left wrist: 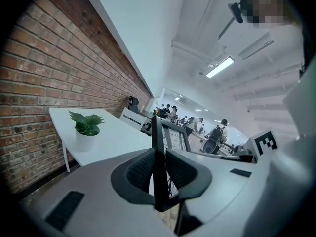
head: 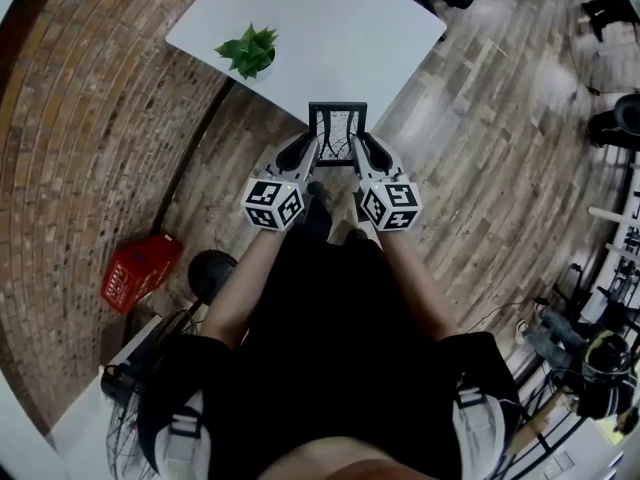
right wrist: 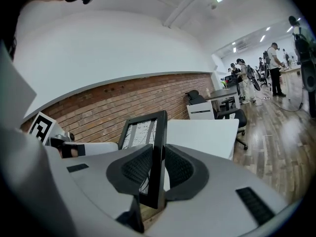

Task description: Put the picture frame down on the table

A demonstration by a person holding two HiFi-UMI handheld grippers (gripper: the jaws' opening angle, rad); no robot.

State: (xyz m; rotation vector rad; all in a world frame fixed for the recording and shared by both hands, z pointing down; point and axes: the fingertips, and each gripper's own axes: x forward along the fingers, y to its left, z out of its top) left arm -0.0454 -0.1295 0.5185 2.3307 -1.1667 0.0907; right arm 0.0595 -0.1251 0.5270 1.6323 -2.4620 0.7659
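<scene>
Black-rimmed picture frame (head: 338, 133) held up betw. L gripper (head: 311, 148) & R gripper (head: 363, 146), one on each side edge. White table (head: 330, 28) just beyond; frame not on it. Green plant (head: 250, 50) on table's left part. Red basket (head: 140, 271) lower left, by brick wall (head: 80, 118).

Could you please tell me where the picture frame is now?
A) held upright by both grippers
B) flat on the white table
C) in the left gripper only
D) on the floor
A: the left gripper and right gripper each clamp a side edge of the picture frame.
</scene>
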